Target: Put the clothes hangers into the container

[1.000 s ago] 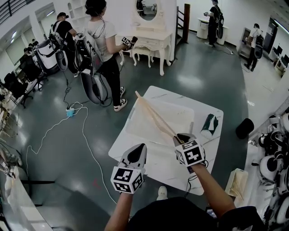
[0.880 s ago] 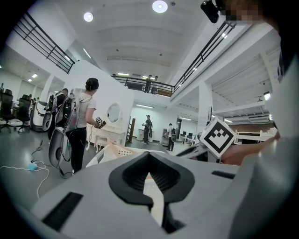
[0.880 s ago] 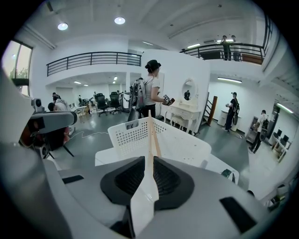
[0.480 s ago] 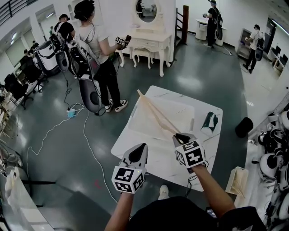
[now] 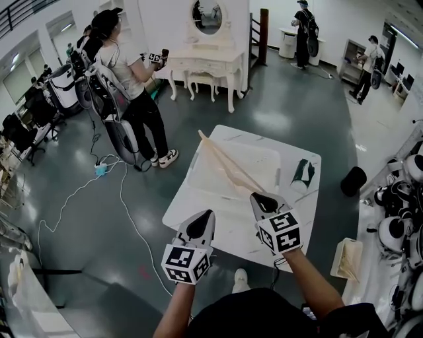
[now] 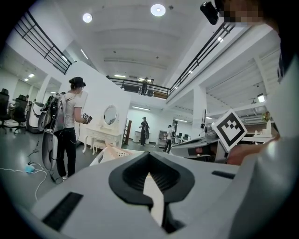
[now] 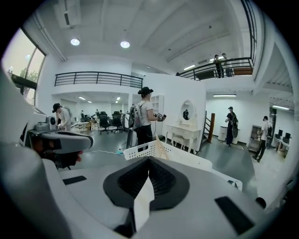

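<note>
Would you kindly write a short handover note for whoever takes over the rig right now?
Left gripper: jaws shut, empty, over the near edge of the table.
Right gripper: jaws shut, empty, by the near end of the wooden hangers.
These lie in the white container on the table, far end poking past its rim.
Done: those hangers are in.
Left: no other hanger visible on the table; look elsewhere for more.

Glossy dark-green floor (image 5: 277,112), white dressing table (image 5: 205,63) with oval mirror (image 5: 208,14), mezzanine railing (image 7: 93,78), round ceiling lights (image 7: 124,44)

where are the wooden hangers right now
Head view, centre: the wooden hangers lean inside the white basket on the table, just beyond the right gripper.
</note>
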Demonstrator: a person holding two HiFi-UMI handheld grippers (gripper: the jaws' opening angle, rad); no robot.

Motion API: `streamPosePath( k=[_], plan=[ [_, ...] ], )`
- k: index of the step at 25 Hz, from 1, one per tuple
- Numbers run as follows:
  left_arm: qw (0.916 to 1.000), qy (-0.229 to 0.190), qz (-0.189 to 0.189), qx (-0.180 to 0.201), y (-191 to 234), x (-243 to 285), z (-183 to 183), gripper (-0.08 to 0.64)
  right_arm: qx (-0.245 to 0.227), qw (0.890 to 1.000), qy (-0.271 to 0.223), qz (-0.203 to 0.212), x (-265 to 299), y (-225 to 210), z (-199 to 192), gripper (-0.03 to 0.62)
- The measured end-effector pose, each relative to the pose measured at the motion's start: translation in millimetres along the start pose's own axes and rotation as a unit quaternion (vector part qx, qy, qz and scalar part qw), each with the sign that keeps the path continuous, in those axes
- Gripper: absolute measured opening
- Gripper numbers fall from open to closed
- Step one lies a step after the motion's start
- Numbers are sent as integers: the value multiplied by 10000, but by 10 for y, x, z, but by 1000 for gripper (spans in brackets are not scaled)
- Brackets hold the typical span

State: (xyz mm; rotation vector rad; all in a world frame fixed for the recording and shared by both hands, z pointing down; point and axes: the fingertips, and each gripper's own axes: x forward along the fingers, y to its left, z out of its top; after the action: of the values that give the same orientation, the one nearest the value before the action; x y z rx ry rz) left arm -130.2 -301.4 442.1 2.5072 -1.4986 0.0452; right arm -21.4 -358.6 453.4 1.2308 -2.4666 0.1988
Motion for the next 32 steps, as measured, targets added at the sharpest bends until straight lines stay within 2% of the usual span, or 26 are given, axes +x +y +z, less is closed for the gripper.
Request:
streamPosePath(
  k=[8, 16, 26, 32],
  plan=[
    [9999, -44, -153, 60, -149, -207, -11, 3, -54, 9980, -623, -26, -295, 198, 93, 18],
    [9995, -90, -274, 117, -268, -500, 0, 3, -40, 9945, -1038, -151, -609, 431, 144, 18],
    [9989, -200, -414, 134, -432, -863, 34, 3, -36, 9925, -1206, -189, -976, 771, 154, 18],
    [9983, -227, -526, 85, -584, -1048, -41, 3, -98, 9932, -1139, -232, -1204, 954, 1, 20]
  ],
)
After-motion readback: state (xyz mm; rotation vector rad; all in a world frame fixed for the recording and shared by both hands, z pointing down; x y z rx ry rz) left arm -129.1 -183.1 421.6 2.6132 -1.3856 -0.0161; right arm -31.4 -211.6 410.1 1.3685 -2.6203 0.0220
